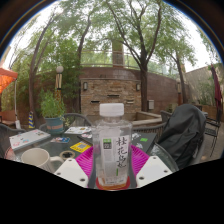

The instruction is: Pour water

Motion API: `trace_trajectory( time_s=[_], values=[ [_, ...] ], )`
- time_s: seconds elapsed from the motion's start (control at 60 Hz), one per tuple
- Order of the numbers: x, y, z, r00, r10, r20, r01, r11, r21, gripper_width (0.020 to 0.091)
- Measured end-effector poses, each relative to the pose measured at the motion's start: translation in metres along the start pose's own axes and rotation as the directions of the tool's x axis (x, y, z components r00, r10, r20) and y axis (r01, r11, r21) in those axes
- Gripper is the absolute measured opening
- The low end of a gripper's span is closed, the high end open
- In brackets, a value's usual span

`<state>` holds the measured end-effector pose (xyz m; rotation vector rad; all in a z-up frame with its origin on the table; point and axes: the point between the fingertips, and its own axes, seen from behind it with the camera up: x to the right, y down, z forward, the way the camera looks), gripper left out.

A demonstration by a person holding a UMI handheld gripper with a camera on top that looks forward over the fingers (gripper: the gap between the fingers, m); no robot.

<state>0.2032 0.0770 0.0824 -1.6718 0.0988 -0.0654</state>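
Outdoors, a patio scene seen along the gripper's fingers.

Gripper [113, 172]: its two white fingers rise from 6 o'clock, one at either side of the bottle; the pink pads [140, 158] face inward.

Fingers' state: both pads lie against the bottle's sides, and I see no gap at either side, so they appear to be pinching it.

Bottle [113, 145]: clear plastic, upright, dead centre between the fingers. It has a white cap and a pale label with green characters running down it. Amber liquid shows at its base; the level higher up is hidden by the label.

Table [60, 138]: glass-topped, spreading from behind the bottle toward 9 o'clock.

Cup [35, 157]: a pale, round cup at about 8 o'clock from the bottle, near the left finger. What is in it I cannot tell.

Papers [28, 139]: flat printed sheets on the table at 9 o'clock, beyond the cup.

Pink thing [81, 148]: a small flat pink item just beside the bottle at 9 o'clock; what it is I cannot tell.

Plant [51, 106]: a green potted plant beyond the table at 10 o'clock.

Chair [183, 135]: dark cloth hangs over it at 3 o'clock from the bottle.

Wall [120, 90]: brick, running across behind everything at 12 o'clock.

Trees [140, 40]: bare-trunked with green leaves, rising above the wall against a bright sky.
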Motion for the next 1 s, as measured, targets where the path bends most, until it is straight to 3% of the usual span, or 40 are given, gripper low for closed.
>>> trace_trajectory(
  time_s=[0.083,0.167,0.317,0.517,0.75,1.0],
  values=[
    [-0.001,-0.001,0.0,1.0,-0.003,0.002,0.003,1.0,0.007,0.0521],
    [-0.001,0.0,0.0,1.0,0.0,0.006,0.0,1.0,-0.006,0.0626],
    [-0.006,0.019,-0.009,0.999,0.042,0.034,-0.038,0.991,-0.13,0.0853],
    [0.009,0.013,-0.061,0.999,-0.034,-0.006,0.033,0.991,-0.132,0.0846],
    [0.016,0.011,-0.17,0.999,-0.046,-0.025,0.042,0.989,-0.139,0.084],
    [-0.011,-0.007,-0.273,1.0,-0.019,0.017,0.02,0.996,-0.088,0.0842]
  ],
)
